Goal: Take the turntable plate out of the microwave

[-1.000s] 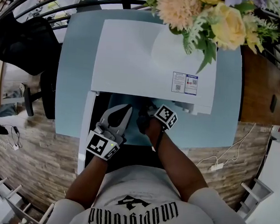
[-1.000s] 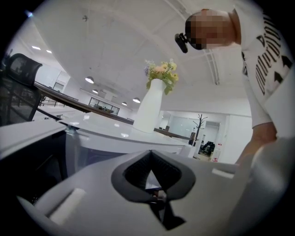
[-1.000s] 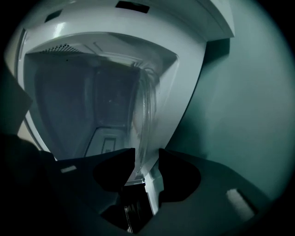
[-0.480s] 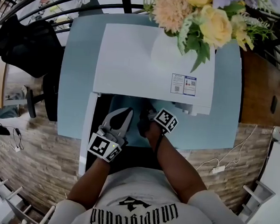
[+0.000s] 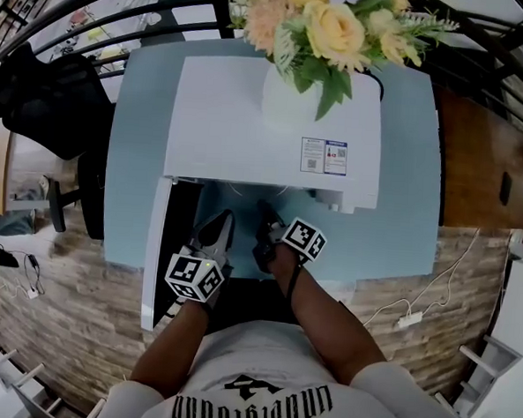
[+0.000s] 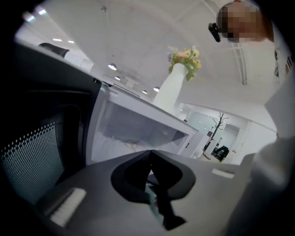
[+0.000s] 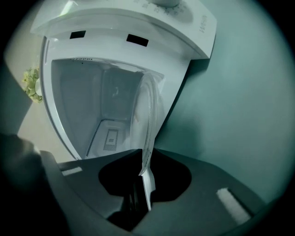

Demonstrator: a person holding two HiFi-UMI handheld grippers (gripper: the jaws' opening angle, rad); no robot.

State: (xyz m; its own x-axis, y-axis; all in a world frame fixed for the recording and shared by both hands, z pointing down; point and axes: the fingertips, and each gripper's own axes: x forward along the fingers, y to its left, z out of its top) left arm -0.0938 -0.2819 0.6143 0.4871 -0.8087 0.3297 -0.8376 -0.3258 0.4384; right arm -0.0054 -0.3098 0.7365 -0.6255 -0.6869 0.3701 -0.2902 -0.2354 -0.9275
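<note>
The white microwave (image 5: 250, 115) stands on a pale blue table (image 5: 405, 168), its door (image 5: 156, 250) swung open to the left. The clear glass turntable plate (image 7: 148, 115) shows edge-on, reaching from the cavity (image 7: 101, 110) out to my right gripper (image 7: 143, 173). Its jaws have just been closing and now pinch the plate's rim. In the head view the right gripper (image 5: 265, 217) sits at the cavity mouth. My left gripper (image 5: 223, 221) hangs beside it in front of the opening, shut and empty; its jaws (image 6: 150, 159) point at the microwave (image 6: 138, 126).
A white vase of flowers (image 5: 290, 95) stands on top of the microwave. A black chair (image 5: 48, 85) is off to the left of the table. A white power strip and cable (image 5: 405, 318) lie on the floor to the right.
The left gripper has sunk lower and rolled, so it now shows narrower from above. The right gripper has stayed at the cavity mouth. The head camera has tipped, bringing the flowers higher in view.
</note>
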